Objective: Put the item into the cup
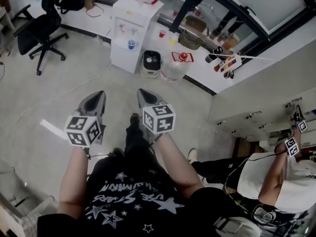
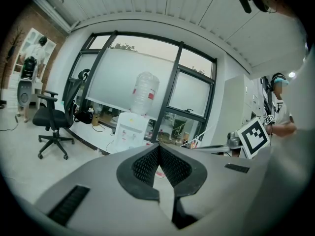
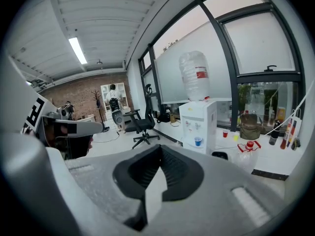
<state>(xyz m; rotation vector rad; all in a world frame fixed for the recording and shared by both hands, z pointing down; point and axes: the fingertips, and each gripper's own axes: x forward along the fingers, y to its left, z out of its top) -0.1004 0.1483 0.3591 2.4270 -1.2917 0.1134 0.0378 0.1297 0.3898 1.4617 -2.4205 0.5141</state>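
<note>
The left gripper (image 2: 158, 149) has its jaws pressed together on nothing. The right gripper (image 3: 160, 151) likewise has its jaws closed and empty. Both are held side by side and pointing forward over bare floor (image 1: 44, 93), which lies open up to a white water dispenser (image 1: 131, 33).

A blue cup (image 1: 132, 44) sits in the dispenser's alcove and a red cup (image 1: 162, 33) on the low ledge (image 1: 207, 75) behind it; which item is meant cannot be told. A clear jug (image 1: 180, 63) stands at the ledge's edge. An office chair (image 1: 42, 31) is well left.

The dispenser bottle's red label is unreadable, as is the starred shirt (image 1: 131, 201) lettering.
</note>
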